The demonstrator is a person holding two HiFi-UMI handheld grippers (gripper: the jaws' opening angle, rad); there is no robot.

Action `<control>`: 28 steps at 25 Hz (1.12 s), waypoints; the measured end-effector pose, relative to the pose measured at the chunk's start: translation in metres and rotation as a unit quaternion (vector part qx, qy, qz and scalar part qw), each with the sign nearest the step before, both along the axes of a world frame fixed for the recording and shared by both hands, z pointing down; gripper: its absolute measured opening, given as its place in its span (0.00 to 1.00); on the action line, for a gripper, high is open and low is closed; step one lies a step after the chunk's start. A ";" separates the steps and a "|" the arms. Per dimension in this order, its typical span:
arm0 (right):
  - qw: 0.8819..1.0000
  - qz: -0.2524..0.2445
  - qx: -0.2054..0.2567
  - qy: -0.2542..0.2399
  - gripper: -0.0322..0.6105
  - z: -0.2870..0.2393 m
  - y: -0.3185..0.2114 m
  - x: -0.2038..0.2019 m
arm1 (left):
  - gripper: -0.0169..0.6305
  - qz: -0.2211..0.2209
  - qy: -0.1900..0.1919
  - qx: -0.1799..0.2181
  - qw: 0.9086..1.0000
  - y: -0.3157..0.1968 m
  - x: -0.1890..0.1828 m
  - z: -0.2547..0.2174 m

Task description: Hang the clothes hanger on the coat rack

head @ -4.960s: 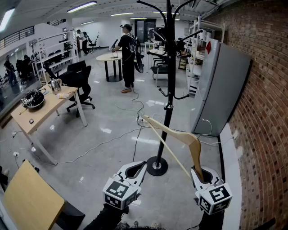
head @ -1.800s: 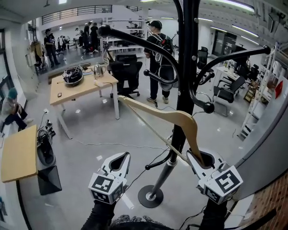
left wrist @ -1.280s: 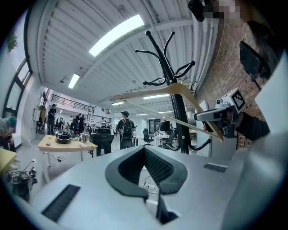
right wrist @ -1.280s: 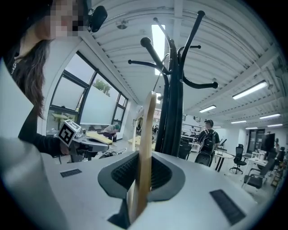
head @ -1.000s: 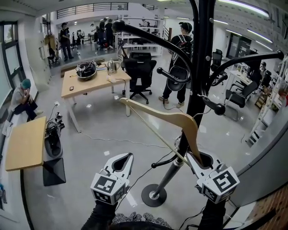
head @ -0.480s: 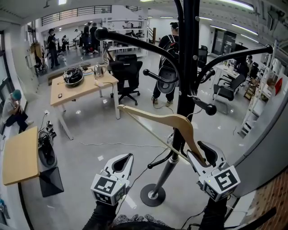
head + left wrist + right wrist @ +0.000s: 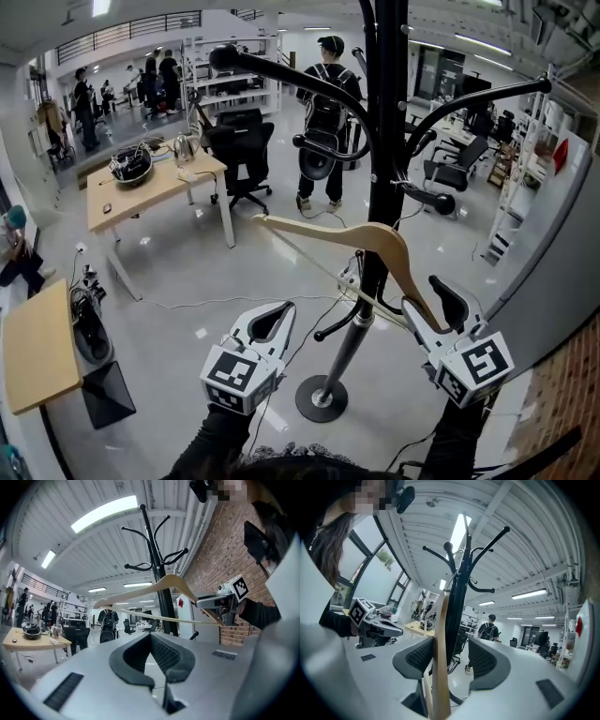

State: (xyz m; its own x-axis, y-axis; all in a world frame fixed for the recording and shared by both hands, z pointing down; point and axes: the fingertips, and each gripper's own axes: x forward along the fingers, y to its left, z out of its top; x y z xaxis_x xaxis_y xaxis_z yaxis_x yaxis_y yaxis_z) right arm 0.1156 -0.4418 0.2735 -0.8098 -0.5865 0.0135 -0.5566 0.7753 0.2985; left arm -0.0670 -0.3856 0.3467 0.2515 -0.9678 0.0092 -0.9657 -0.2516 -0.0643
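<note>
A pale wooden clothes hanger point(image 7: 375, 239) hangs beside the black coat rack point(image 7: 386, 141), with its wire hook up at one of the rack's lower arms. My right gripper point(image 7: 433, 302) is open around the hanger's lower right end. Its jaws have just been opening. In the right gripper view the hanger point(image 7: 440, 658) lies against the left pad, with a gap to the right pad, and the right gripper point(image 7: 450, 656) faces the rack point(image 7: 457, 597). My left gripper point(image 7: 281, 314) is shut and empty, left of the pole. The left gripper view shows the hanger point(image 7: 168, 581) and the rack point(image 7: 154, 559).
The rack's round base point(image 7: 322, 398) stands on the grey floor between my grippers. A wooden desk point(image 7: 150, 183) and a black chair point(image 7: 234, 150) stand at the back left. A person with a backpack point(image 7: 323, 103) stands behind the rack. Brick wall point(image 7: 562, 394) is at right.
The right jaws have opened from a grip on the hanger's end. The hanger now hangs from the rack. Both grippers have drifted slightly and the head view has turned.
</note>
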 end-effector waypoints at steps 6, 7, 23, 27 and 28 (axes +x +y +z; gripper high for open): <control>0.997 0.066 0.037 -0.007 0.45 -0.015 0.013 0.011 | 0.04 0.038 0.000 0.002 0.999 0.007 -0.012 0.002; 0.996 0.076 0.045 -0.010 0.45 -0.018 0.018 0.012 | 0.04 0.042 0.001 -0.001 0.999 0.010 -0.016 0.004; 0.975 0.205 -0.010 -0.086 0.45 0.002 0.088 -0.006 | 0.04 0.149 0.002 0.015 0.989 0.037 -0.036 -0.007; 0.975 0.205 -0.016 -0.081 0.45 0.005 0.104 -0.018 | 0.04 0.182 0.005 0.035 0.983 0.040 -0.013 -0.025; 0.976 0.203 -0.018 -0.081 0.45 0.005 0.109 -0.020 | 0.04 0.189 0.006 0.038 0.981 0.042 -0.007 -0.028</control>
